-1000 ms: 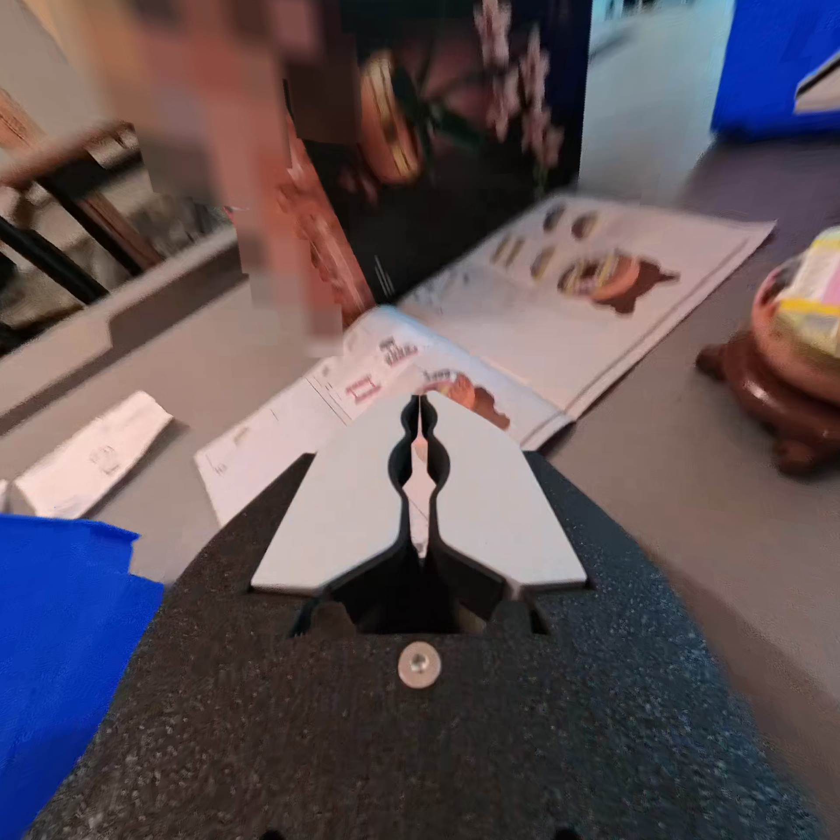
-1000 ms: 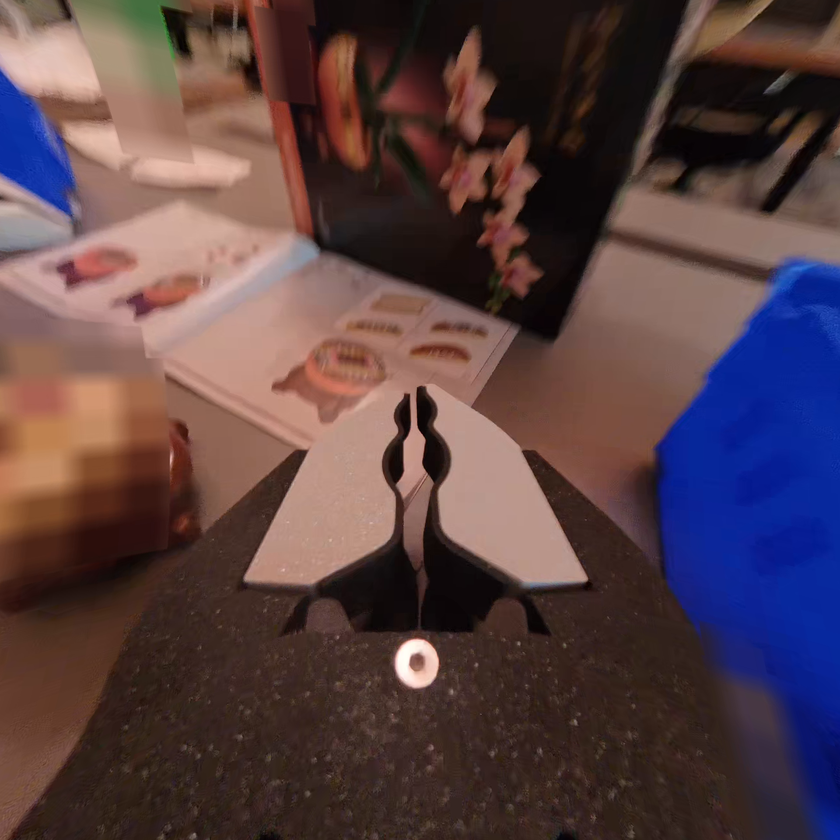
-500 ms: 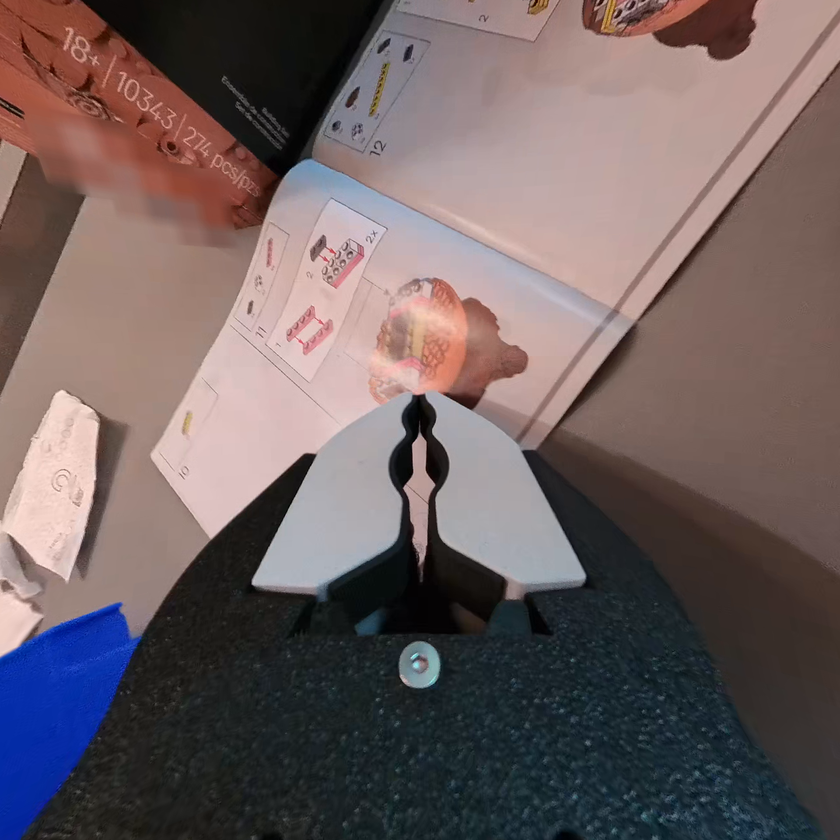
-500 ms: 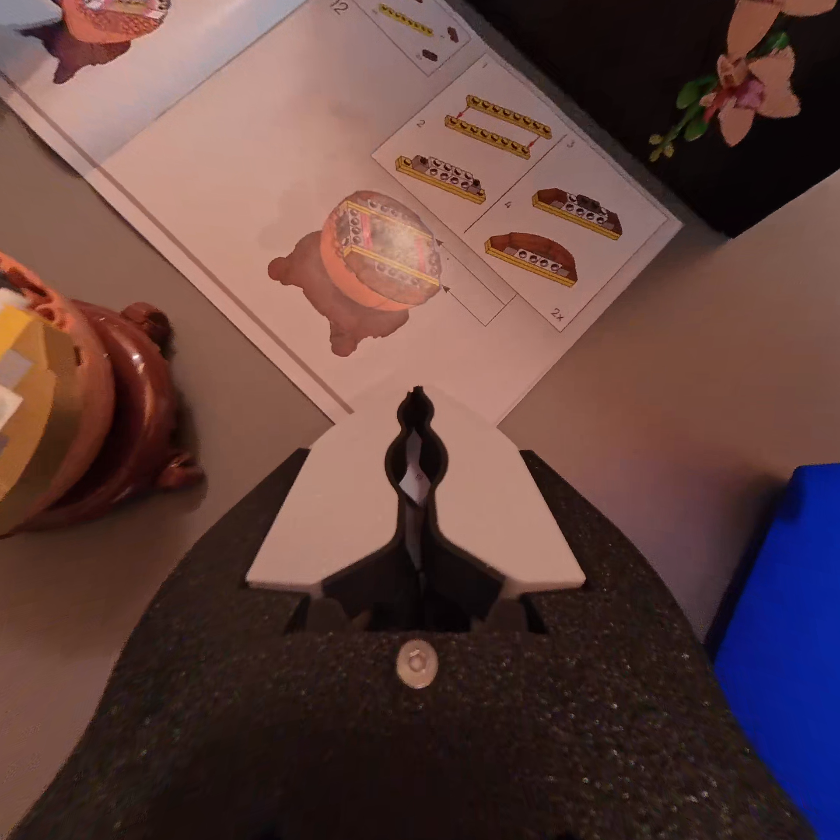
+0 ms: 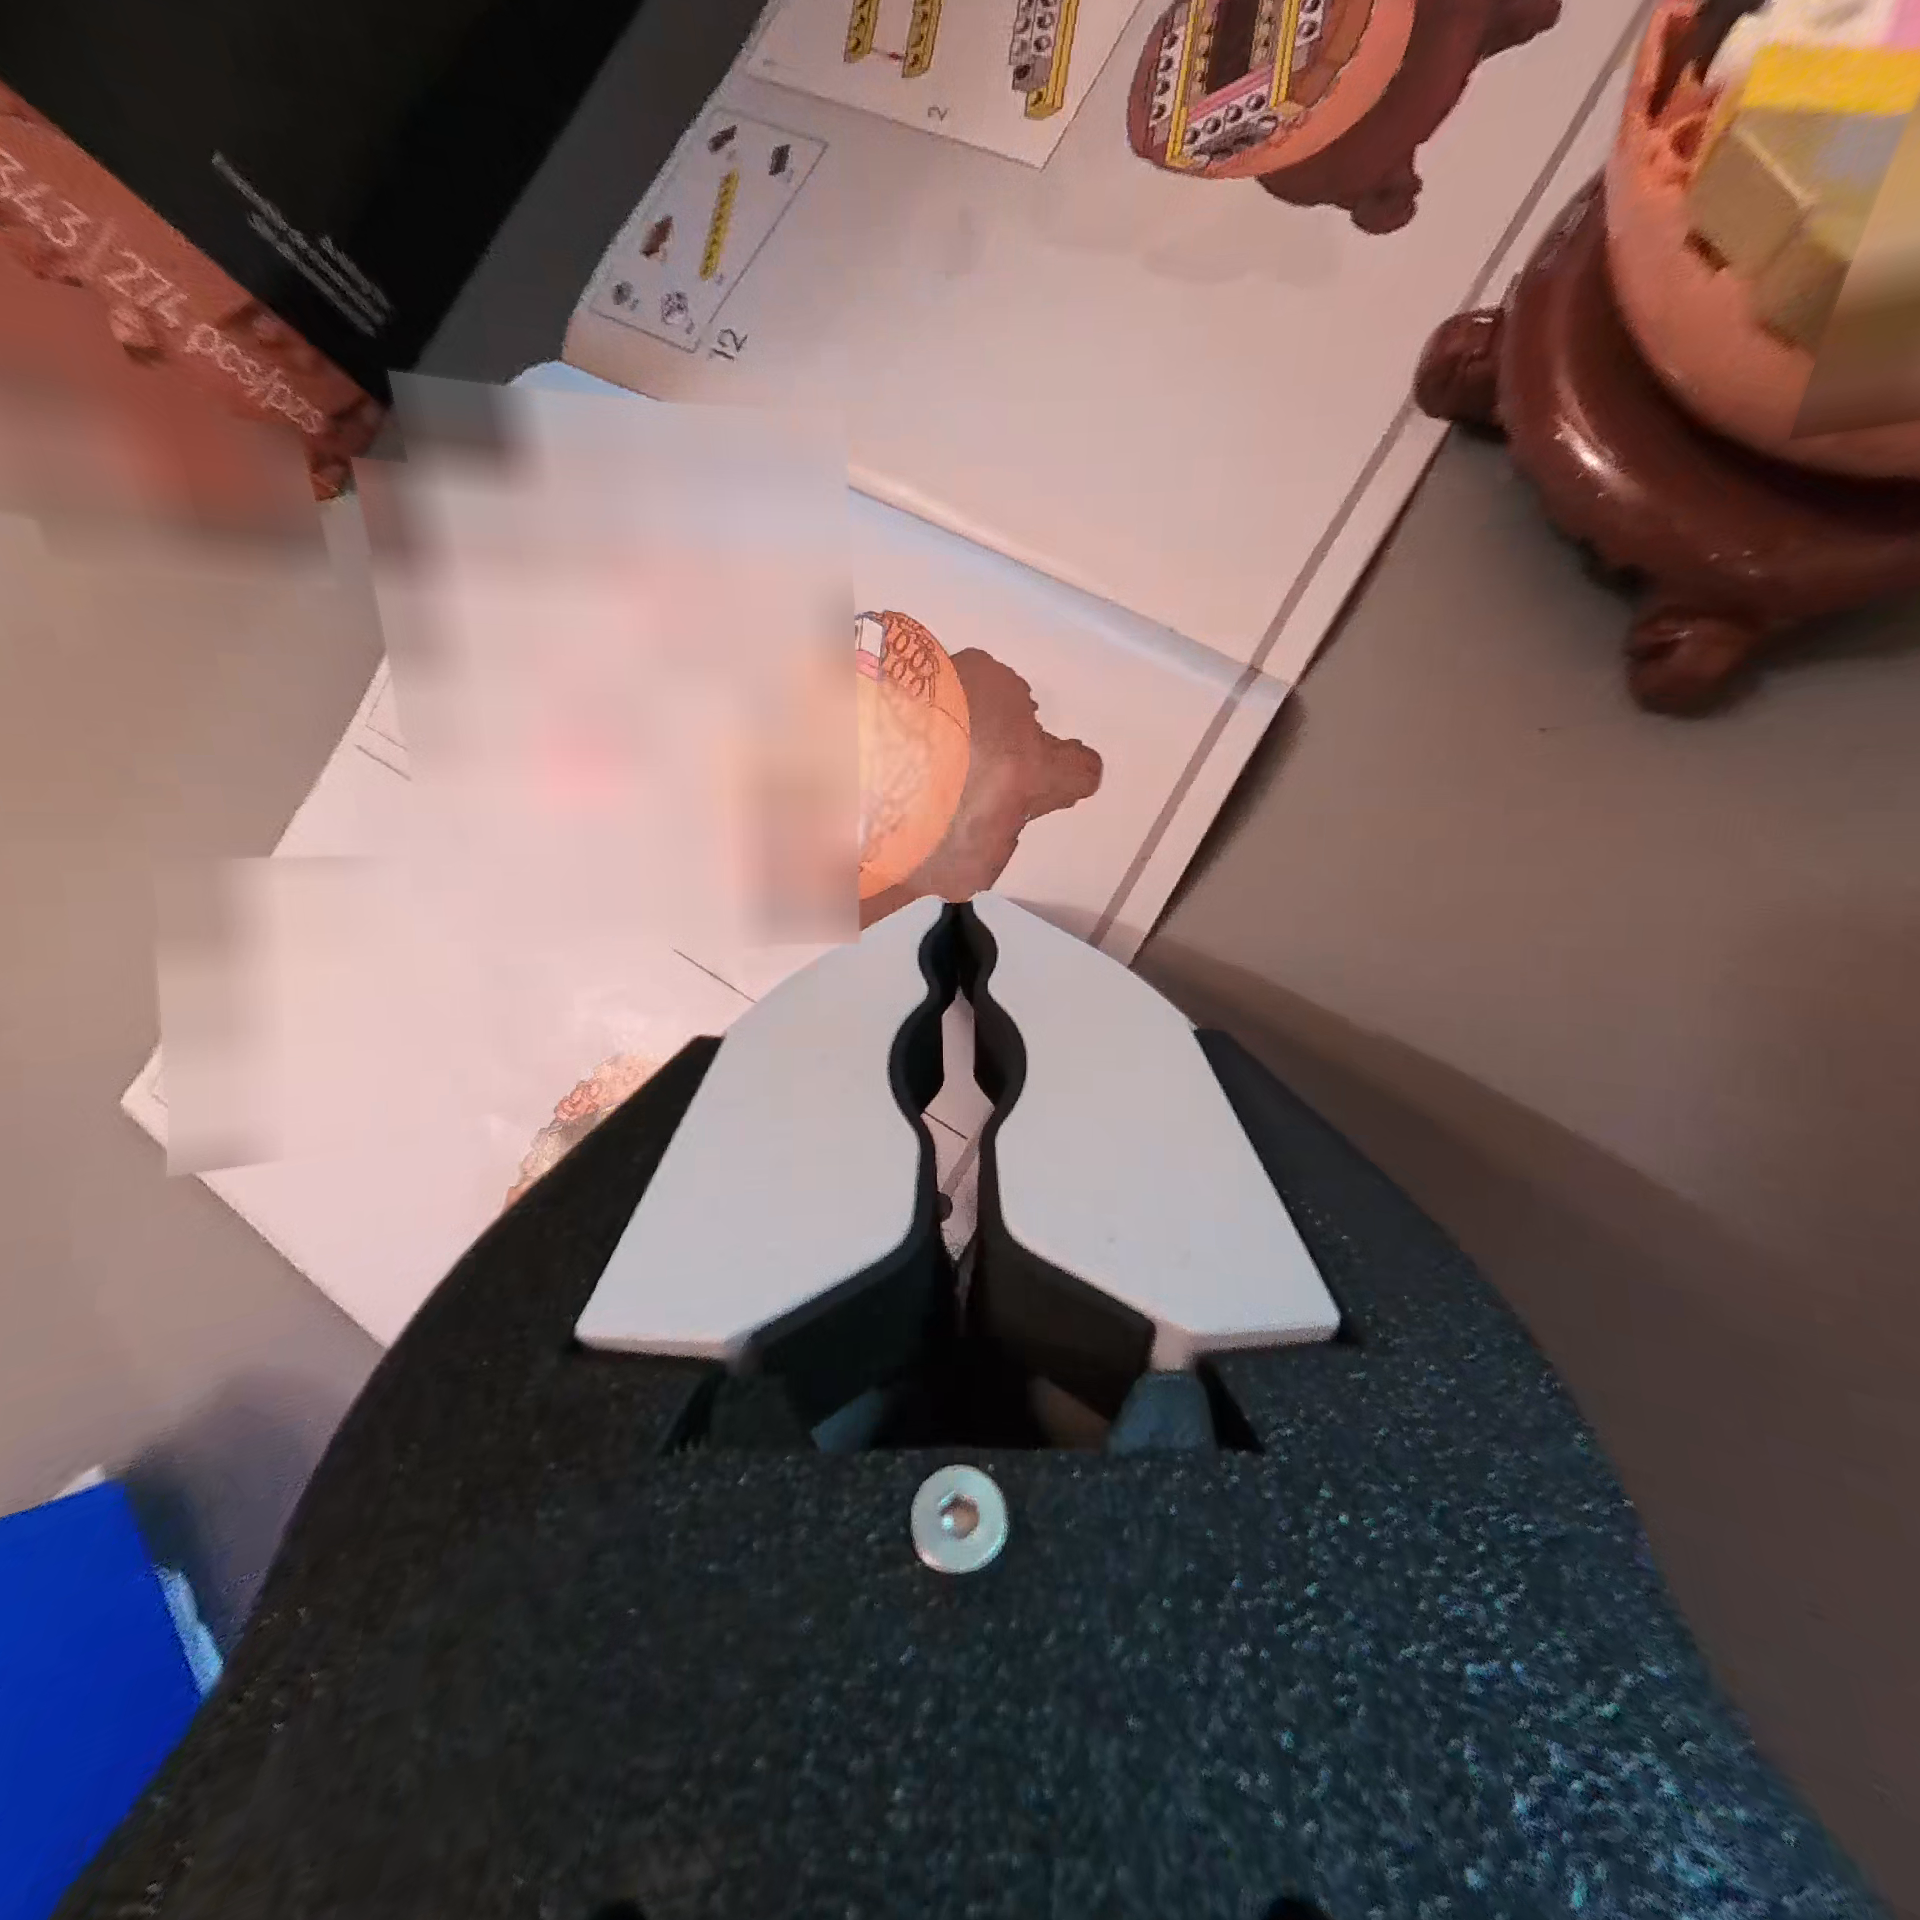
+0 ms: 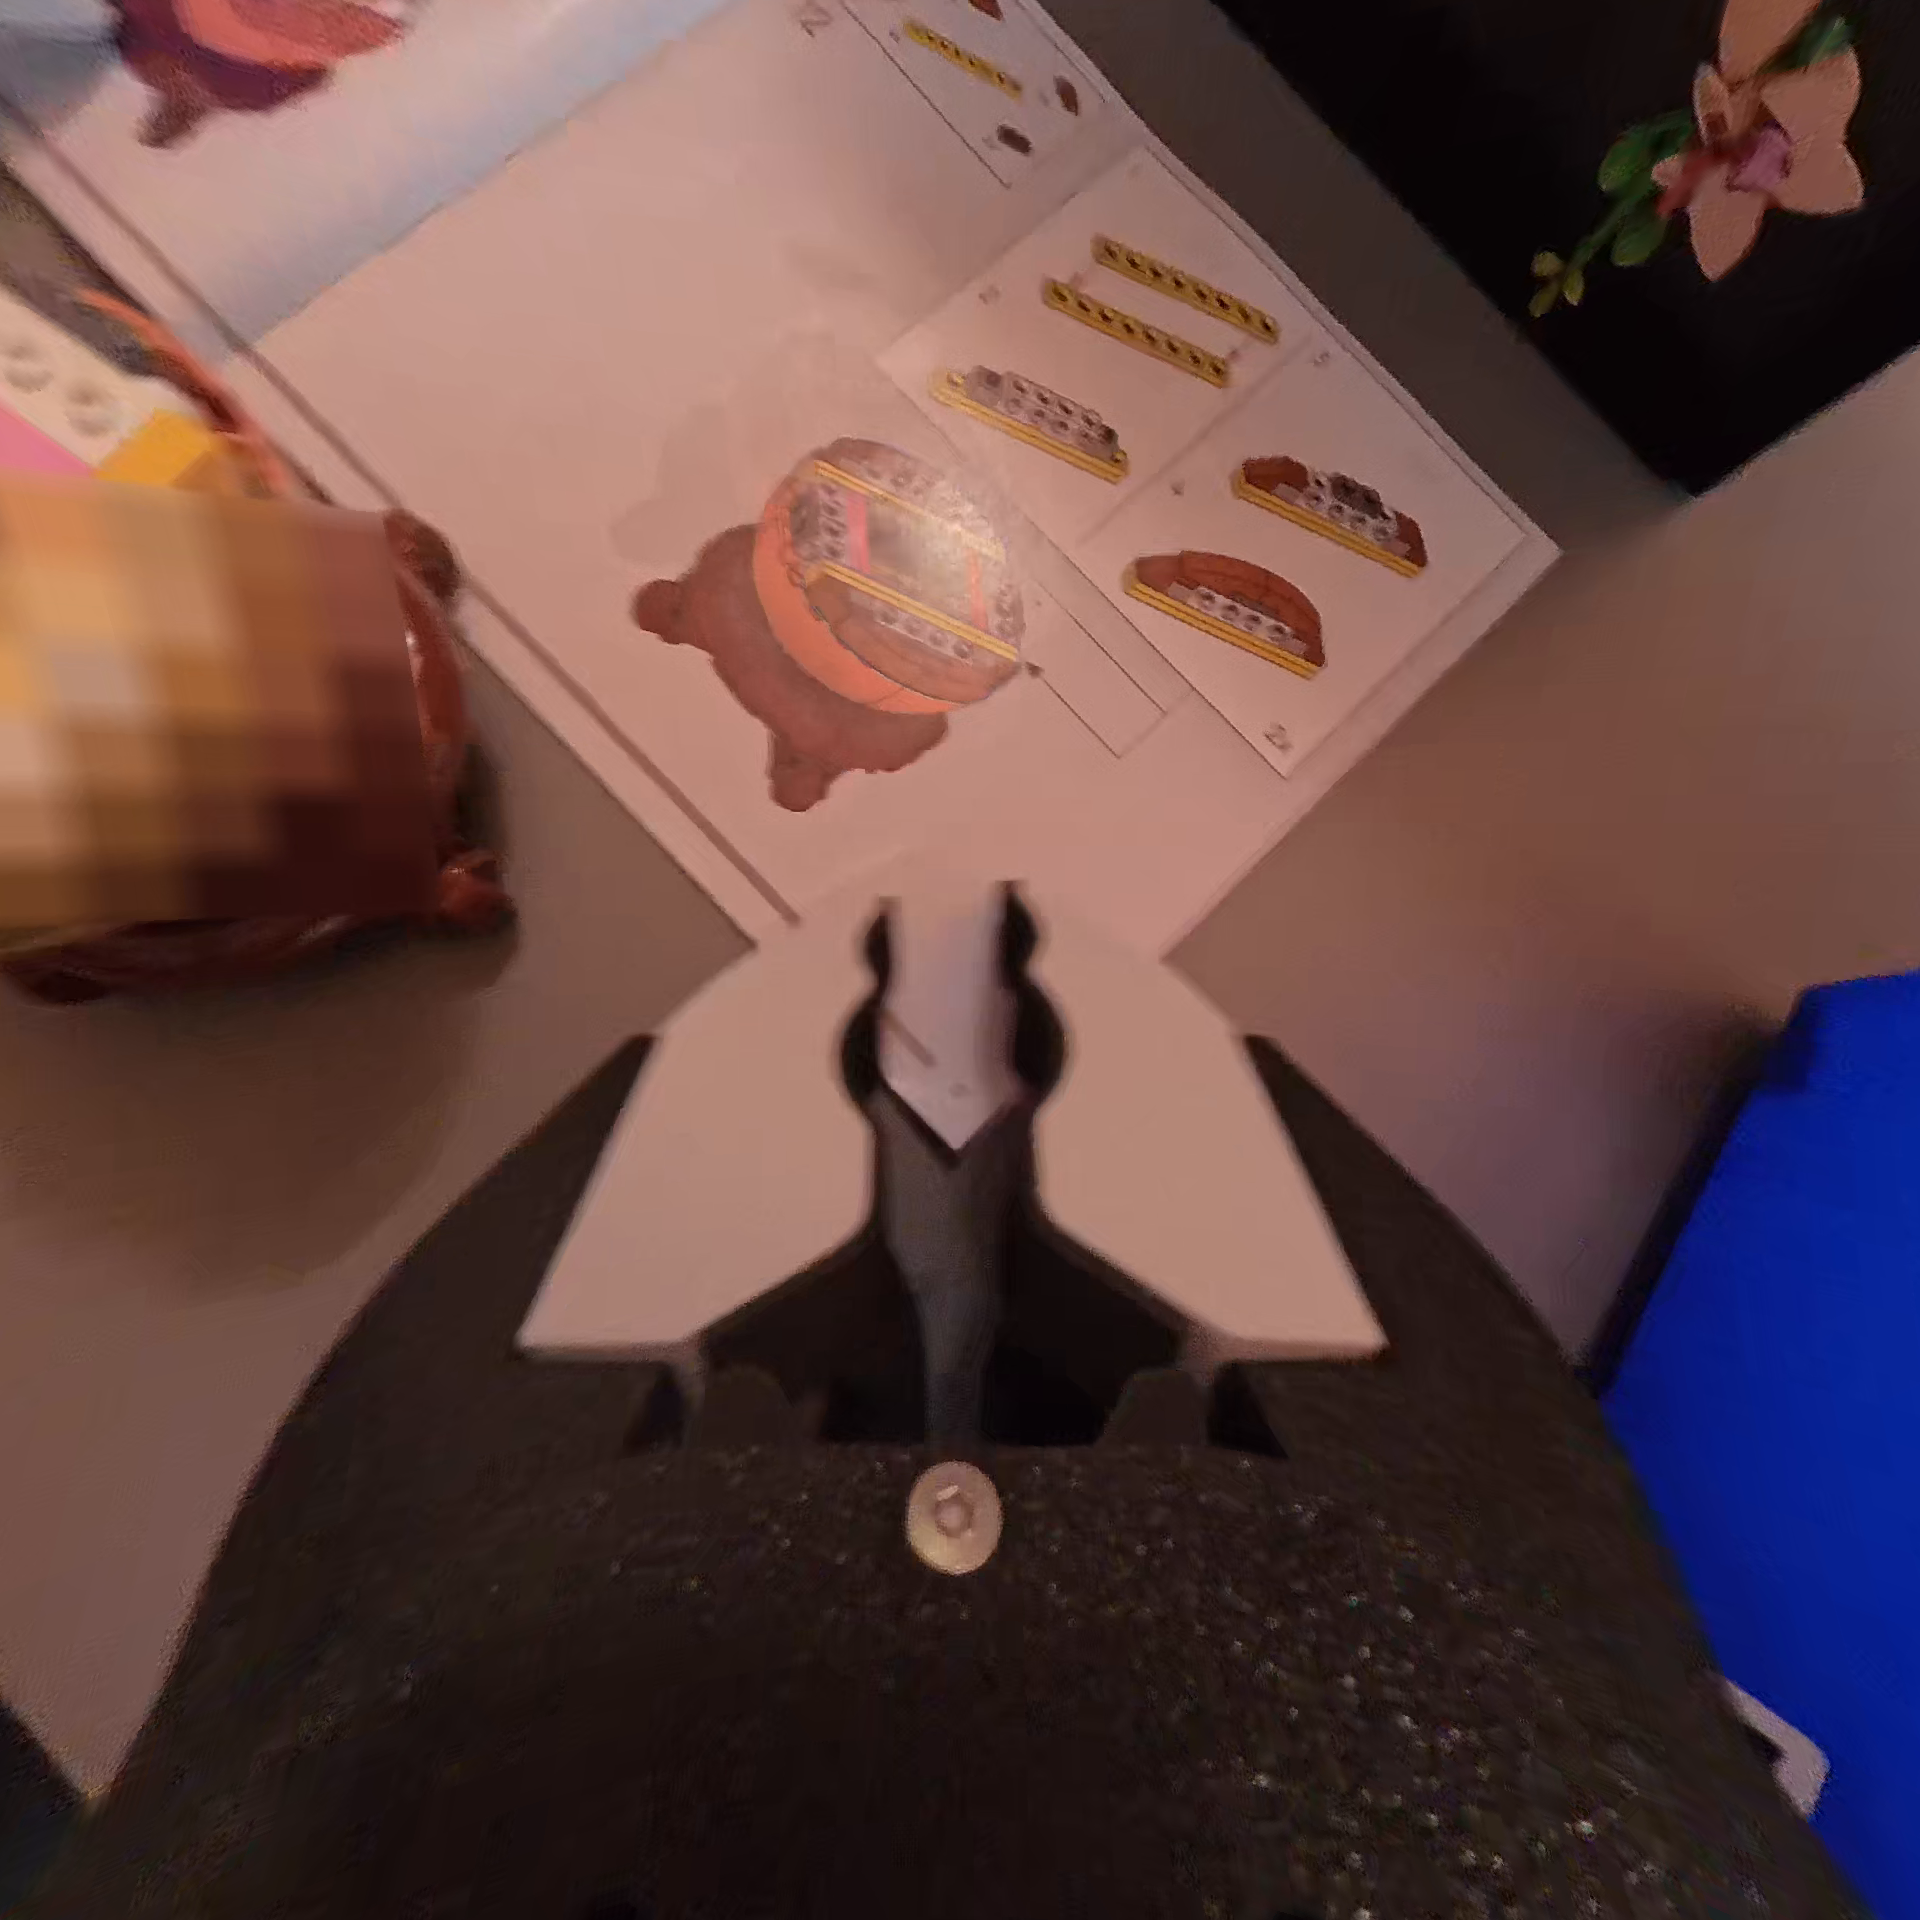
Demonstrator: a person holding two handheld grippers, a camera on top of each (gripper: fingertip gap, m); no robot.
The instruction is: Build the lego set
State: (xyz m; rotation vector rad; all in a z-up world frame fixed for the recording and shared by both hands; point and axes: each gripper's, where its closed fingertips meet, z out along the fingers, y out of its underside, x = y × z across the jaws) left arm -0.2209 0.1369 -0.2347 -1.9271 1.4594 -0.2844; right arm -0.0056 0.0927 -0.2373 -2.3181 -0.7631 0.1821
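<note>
Two grippers hang above an open instruction booklet (image 6: 665, 343) on a grey table (image 6: 1538, 727); the left gripper (image 5: 958, 914) has its fingertips nearly touching, empty; the right gripper (image 6: 943, 914) is parted, a booklet corner showing in the gap; the half-built lego pot (image 5: 1704, 436), peach bowl on a brown footed base, stands just beside the booklet's edge; the set's dark box (image 6: 1558, 208) lies beyond; a blue object (image 6: 1787, 1299) sits at right.
</note>
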